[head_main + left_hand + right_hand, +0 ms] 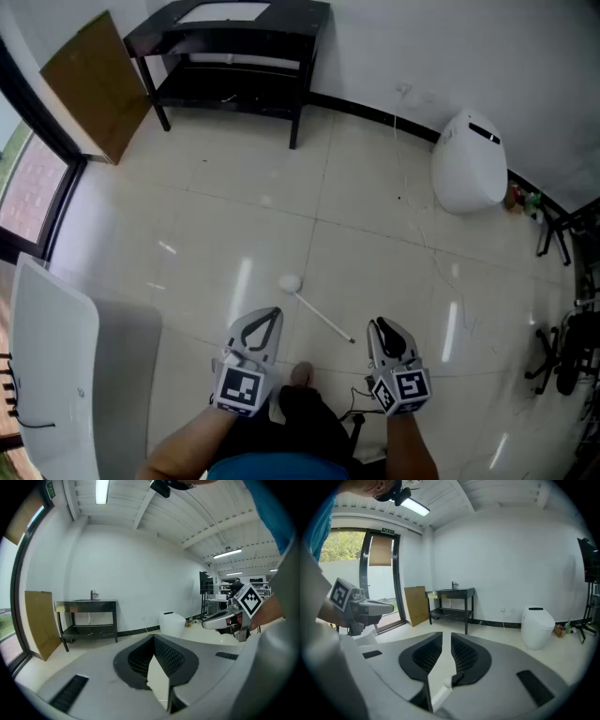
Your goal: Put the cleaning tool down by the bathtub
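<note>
The cleaning tool (pixel 316 308), a white stick with a round white head, lies flat on the tiled floor just ahead of both grippers. Its handle end points toward my right gripper (pixel 375 324) and stops a little short of it, apart from the jaws. The white bathtub (pixel 54 361) stands at the lower left. My left gripper (pixel 274 312) hovers near the tool's head side with its tips together and nothing in it (pixel 153 639). In the right gripper view my right gripper (pixel 446 637) shows a narrow gap between its jaws, with nothing in the gap.
A white toilet (pixel 469 162) sits by the far wall at the right. A black washstand (pixel 230 45) is at the back, with a brown board (pixel 97 84) leaning beside it. Black stands (pixel 562 347) crowd the right edge. A glass door (pixel 33 187) runs along the left.
</note>
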The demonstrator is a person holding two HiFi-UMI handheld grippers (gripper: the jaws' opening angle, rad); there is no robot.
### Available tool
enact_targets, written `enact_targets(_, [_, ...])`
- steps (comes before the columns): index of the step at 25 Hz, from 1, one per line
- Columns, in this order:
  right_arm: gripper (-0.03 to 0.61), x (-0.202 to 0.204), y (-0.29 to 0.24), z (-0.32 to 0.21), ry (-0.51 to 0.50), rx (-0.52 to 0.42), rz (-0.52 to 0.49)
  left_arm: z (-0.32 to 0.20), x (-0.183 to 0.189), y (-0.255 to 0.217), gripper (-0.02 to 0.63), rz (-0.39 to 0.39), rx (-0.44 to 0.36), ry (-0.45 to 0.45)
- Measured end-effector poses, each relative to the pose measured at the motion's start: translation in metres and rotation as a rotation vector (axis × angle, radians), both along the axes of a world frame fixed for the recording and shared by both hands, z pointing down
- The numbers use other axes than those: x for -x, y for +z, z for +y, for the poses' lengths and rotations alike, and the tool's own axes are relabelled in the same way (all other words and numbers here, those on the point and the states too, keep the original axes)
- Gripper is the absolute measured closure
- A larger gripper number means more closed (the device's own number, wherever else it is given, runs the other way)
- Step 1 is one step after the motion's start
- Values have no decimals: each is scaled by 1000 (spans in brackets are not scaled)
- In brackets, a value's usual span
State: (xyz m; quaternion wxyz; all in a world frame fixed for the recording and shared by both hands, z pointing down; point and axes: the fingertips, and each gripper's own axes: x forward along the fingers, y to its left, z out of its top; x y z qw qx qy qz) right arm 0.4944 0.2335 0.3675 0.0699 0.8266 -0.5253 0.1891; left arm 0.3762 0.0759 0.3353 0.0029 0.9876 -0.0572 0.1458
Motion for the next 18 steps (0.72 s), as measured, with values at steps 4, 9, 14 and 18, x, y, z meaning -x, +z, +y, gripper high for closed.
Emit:
enact_targets(4, [485,-3,94,-14,2,48,-40,-24,5,88,614,-27,65,-39])
enact_targets(9, [469,-20,225,-45,-18,59,-51,-49,-16,217,614,-27,49,-14])
enact_targets(14, [460,-43,344,-72,-54,77,-11,-69,-37,341,614,-15,54,-4])
enact_targets(18, [454,-51,442,-89,-109,104,-1,-80,-50,422,614,15,42,5])
